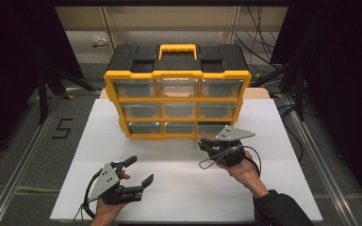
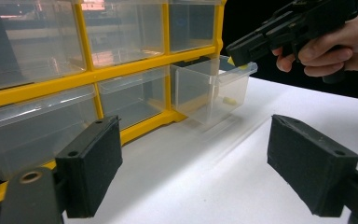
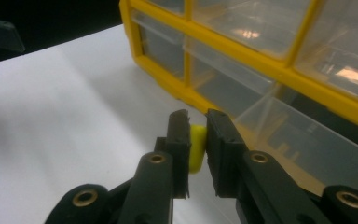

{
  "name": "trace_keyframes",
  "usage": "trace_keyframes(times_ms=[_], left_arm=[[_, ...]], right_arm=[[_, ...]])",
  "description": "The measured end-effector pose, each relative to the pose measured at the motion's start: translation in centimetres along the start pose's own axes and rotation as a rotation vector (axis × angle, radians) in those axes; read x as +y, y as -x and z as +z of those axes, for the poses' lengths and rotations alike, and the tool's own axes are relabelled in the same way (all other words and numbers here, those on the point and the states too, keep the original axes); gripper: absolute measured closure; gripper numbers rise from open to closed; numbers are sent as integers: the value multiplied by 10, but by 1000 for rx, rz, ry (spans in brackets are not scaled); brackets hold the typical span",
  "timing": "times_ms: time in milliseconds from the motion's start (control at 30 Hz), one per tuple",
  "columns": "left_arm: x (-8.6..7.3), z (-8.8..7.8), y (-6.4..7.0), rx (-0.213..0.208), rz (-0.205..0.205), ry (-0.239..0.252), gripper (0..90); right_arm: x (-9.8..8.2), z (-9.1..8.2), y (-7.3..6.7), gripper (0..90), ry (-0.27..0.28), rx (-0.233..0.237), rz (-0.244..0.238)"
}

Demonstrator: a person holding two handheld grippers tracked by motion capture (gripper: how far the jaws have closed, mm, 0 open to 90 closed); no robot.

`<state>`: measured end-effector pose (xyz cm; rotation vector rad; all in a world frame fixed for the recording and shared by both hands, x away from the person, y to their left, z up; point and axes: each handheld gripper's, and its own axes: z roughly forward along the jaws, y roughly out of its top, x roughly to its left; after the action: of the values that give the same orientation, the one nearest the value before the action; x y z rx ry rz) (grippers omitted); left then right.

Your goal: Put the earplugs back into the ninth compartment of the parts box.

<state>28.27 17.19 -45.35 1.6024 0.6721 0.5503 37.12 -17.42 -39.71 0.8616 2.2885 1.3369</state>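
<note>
**Yellow piece pinched at the open bottom drawer**

Over on the left, the left gripper sits low on the white surface, well short of the cabinet, its jaws spread wide with nothing between them. In the left gripper view the two black pads stand far apart over bare white.

Moving to the middle, the yellow-and-black drawer cabinet stands upright at the far side of the surface, three rows of three clear drawers, yellow carry handle on top. The top and middle rows look shut.

Now to the right: the bottom-right drawer is pulled out toward the person, and a small pale item lies inside on its floor. What it is, the left gripper view is too soft to say.

The right gripper is held above the surface just in front of that drawer, the right hand wrapped around its grip. In the right gripper view its jaws are closed down on a small yellow piece, which is squeezed between the pads, with the drawer's clear wall just beyond. From the left gripper view the same yellow piece shows as a speck at the jaw tips, right over the drawer's near rim.
</note>
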Motion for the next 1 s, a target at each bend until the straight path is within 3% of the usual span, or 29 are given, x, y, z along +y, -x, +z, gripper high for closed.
trace_keyframes(times_ms=[400,700,1000], left_arm=[[0,0,0,0,0,0,174],[0,0,0,1,1,-1,174],[0,0,0,1,0,-1,173]], right_arm=[[1,-12,18,800,38,-53,44],[-6,-13,33,799,69,-132,94],[-12,-12,44,793,74,-171,128]])
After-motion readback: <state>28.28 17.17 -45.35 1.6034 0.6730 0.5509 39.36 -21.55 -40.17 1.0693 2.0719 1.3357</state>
